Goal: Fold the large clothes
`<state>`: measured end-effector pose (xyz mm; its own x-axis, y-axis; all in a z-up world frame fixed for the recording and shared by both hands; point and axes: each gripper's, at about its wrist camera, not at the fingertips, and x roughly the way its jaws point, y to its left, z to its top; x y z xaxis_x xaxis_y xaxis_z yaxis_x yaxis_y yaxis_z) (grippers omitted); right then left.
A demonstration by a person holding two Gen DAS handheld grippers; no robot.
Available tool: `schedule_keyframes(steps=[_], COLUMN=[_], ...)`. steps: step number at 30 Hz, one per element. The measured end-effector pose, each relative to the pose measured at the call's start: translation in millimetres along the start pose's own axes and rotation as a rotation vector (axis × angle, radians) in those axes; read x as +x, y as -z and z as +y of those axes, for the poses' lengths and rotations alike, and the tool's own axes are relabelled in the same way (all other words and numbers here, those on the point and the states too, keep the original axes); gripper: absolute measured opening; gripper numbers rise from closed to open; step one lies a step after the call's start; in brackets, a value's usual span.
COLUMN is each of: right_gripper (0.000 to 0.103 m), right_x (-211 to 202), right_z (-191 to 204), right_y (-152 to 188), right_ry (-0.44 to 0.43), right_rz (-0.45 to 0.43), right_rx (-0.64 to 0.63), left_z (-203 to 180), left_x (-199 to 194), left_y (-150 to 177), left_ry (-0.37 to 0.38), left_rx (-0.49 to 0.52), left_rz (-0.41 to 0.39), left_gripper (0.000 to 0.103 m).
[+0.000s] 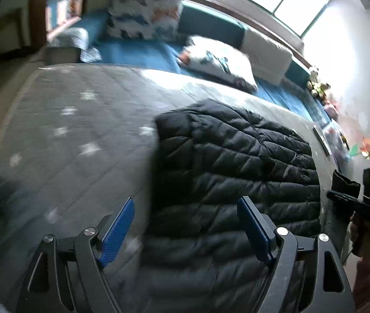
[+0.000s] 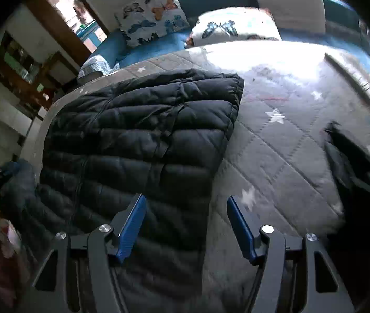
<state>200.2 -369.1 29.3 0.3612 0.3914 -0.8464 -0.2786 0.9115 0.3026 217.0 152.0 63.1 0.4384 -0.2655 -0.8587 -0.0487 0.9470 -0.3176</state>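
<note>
Black puffer jacket (image 2: 143, 135) folded in a neat rectangle on the grey star quilt (image 2: 276, 151). My left gripper (image 1: 186, 210) and right gripper (image 2: 185, 203) both gape wide, holding nothing.

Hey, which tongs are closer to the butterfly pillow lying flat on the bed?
Hard to call; neither is clearly nearer. Left tongs hang open over the black puffer jacket's left edge, right tongs open over its right edge, both well short of the pillow.

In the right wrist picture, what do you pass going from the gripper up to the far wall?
Right gripper → black puffer jacket → grey star quilt → blue bedsheet → butterfly pillow.
</note>
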Motion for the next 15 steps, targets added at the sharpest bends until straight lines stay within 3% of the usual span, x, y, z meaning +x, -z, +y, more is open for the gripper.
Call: schedule_keyframes(steps=[8,10,11,13,14,15], right_gripper=[0.071,0.071,0.071,0.068,0.056,0.050], right_x=[45.8,55.0,58.4,60.2,61.0,61.6], right_z=[-27.4,-28.0,-26.0,-16.9,-13.0,-9.2], right_y=[-33.6,-33.7,-34.3,-37.9,-40.6,-42.7], right_ry=[-0.101,-0.139,-0.145,-0.139,-0.120,-0.094], right_rz=[0.027,0.046,0.051,0.026,0.021,0.017], right_rx=[0.143,0.150,0.144,0.094,0.074,0.061], left_z=[10.1,14.1,14.4,16.4,15.2,11.1], left_x=[95.3,109.9,113.2,118.5,117.6,117.2], left_y=[-65.5,-71.7,-74.0,-78.0,-80.9,-84.5], left_ry=[-0.055,-0.006,0.062,0.120,0.124,0.117], left_rx=[-0.058,-0.104,-0.136,-0.158,-0.155,-0.134], left_rz=[0.116,0.139,0.144,0.123,0.103,0.067], left_gripper=[0.086,0.086,0.087,0.087,0.087,0.087])
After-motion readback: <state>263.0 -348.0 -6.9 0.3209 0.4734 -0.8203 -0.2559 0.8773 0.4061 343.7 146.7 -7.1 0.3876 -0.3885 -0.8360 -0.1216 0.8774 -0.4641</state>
